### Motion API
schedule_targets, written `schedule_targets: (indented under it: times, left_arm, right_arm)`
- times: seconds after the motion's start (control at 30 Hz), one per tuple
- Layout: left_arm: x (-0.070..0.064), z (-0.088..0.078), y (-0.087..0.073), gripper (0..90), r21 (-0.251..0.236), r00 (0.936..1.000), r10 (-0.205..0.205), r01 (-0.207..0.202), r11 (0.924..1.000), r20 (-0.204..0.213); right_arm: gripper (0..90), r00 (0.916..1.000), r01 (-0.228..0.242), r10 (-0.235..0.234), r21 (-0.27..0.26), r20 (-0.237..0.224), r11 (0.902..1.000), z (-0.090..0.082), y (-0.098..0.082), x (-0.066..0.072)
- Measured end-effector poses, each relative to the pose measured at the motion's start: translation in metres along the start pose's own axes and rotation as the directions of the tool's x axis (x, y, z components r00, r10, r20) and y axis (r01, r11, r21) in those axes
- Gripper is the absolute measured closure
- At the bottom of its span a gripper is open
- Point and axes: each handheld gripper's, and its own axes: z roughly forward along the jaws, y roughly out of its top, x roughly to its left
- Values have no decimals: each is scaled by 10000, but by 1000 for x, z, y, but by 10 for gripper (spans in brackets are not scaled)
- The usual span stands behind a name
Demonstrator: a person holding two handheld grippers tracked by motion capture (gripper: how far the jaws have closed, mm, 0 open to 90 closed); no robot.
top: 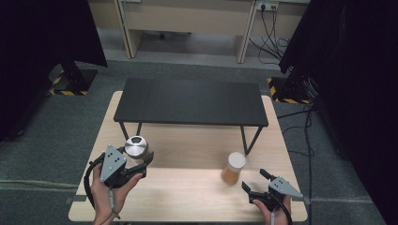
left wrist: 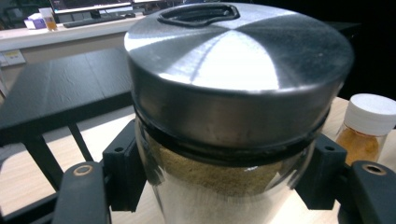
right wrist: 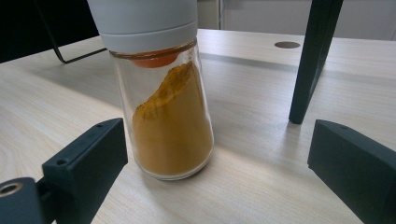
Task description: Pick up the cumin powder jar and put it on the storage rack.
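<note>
**One jar gripped, the second not yet taken**

Nearest the person, the left gripper (top: 136, 165) is clamped on the steel-lidded jar (top: 136, 147); in the left gripper view its two black jaws are pressed against the glass on either side, just below the lid (left wrist: 238, 65), and a pale brown powder is seen inside. The jar is held near the left front of the wooden table (top: 187, 197); whether it is lifted clear of the wood cannot be told. So the grasp on this jar is judged done, while its placing is left to do.

On the right, the right gripper (top: 255, 180) is held wide, with nothing between the jaws. The white-capped spice jar (top: 233, 168) is standing upright on the table just ahead of it, untouched, its orange powder (right wrist: 173, 130) banked to one side. Its pick-up is still to be made.

Farther back, the black shelf (top: 190, 101) is standing with nothing on it, and is judged the likely destination for both jars.
</note>
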Motion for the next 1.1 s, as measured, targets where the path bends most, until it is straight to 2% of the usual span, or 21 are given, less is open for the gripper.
schedule_targets:
  times: [0.17, 0.3, 0.53, 0.9, 1.1]
  left_arm:
    - [4, 1, 11, 304, 29, 10000, 72, -72, 10000, -17]
    - [6, 3, 17, 304, -34, 10000, -48, 49, 10000, 83]
    - [7, 7, 31, 304, -71, 9999, 126, -126, 9999, 5]
    - [9, 15, 56, 304, 153, 9992, 195, -190, 9997, -339]
    - [15, 21, 70, 304, 304, 9983, -66, 84, 9995, -579]
  right_arm:
    - [50, 10000, -13, 13, -4, -28, 10000, 0, 0, 0]
    - [51, 10000, -15, 16, 28, -50, 10000, 1, 1, 1]
    - [51, 10000, -28, 28, 12, -46, 10000, 0, 0, 1]
    - [55, 10000, -37, 37, 43, -41, 10000, 1, 1, 1]
    - [57, 10000, -47, 47, 52, -49, 10000, 1, 1, 1]
